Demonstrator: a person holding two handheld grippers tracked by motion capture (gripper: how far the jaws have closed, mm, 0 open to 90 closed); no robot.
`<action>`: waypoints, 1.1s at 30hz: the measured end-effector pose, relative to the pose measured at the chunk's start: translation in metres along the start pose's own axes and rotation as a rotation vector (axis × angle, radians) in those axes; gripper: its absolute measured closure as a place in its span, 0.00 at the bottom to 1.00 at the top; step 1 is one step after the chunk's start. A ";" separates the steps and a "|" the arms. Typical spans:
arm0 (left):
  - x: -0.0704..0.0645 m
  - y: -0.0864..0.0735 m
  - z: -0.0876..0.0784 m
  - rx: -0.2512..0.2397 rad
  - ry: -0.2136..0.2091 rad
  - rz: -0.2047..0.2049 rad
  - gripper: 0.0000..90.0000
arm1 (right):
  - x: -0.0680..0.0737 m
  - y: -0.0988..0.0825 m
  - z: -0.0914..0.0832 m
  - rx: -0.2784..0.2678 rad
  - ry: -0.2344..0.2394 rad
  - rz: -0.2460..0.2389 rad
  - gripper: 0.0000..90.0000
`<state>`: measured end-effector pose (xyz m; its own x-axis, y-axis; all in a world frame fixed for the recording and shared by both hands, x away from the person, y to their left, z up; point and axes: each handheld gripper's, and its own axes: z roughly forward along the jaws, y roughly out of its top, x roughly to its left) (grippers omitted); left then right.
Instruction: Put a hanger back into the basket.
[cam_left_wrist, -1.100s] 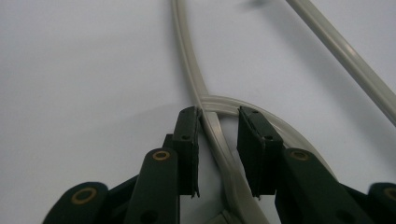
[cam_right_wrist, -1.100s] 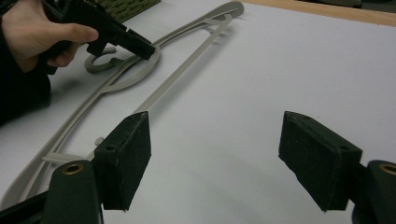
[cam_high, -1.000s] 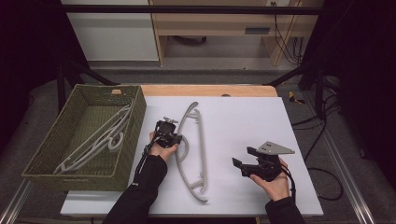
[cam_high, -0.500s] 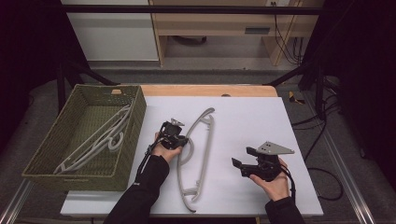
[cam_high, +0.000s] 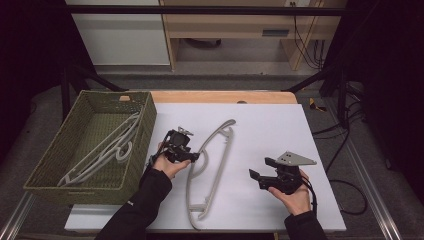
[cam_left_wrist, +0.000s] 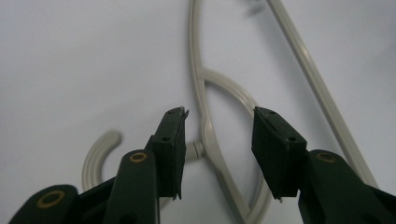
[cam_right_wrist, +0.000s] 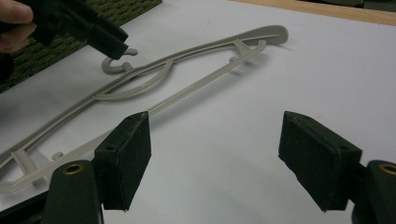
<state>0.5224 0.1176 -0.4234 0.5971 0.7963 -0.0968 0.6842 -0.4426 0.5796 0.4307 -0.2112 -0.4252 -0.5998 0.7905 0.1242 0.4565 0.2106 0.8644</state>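
Note:
A grey plastic hanger (cam_high: 225, 129) lies flat on the white table (cam_high: 280, 130), with its hook towards the basket. Just above the hook hovers my left gripper (cam_high: 192, 157). Its jaws have just been opening and now stand apart over the hanger's neck (cam_left_wrist: 204, 100) without pressing it. The hook (cam_left_wrist: 93, 154) curls to the left of the jaws. My right gripper (cam_high: 260, 170) rests in the hand at the table's right front, open with nothing between its fingers (cam_right_wrist: 215, 119). Beyond them I see the hanger (cam_right_wrist: 266, 32) and the left gripper (cam_right_wrist: 122, 44).
A green woven basket (cam_high: 90, 97) stands at the table's left edge with another pale hanger (cam_high: 110, 145) lying inside. A wooden strip (cam_high: 225, 96) runs along the table's far edge. Cables (cam_high: 345, 197) trail off the right side.
The hanger's far end swung to the right, then it settled on the table. The left gripper's jaws opened off the hanger and the hand rose a little. The right gripper kept still.

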 end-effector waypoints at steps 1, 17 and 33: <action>-0.001 -0.002 0.001 0.022 0.007 -0.007 0.59 | 0.000 0.000 -0.001 -0.001 0.002 -0.001 0.28; -0.010 -0.015 0.026 0.143 0.032 -0.065 0.69 | -0.001 0.001 -0.002 0.002 -0.010 0.001 0.28; -0.003 -0.013 0.026 0.166 0.029 0.010 0.88 | 0.000 0.001 -0.002 0.001 0.002 -0.003 0.28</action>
<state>0.5227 0.1102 -0.4520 0.5933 0.8022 -0.0666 0.7395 -0.5105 0.4387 0.4300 -0.2122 -0.4234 -0.6026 0.7886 0.1226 0.4551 0.2134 0.8645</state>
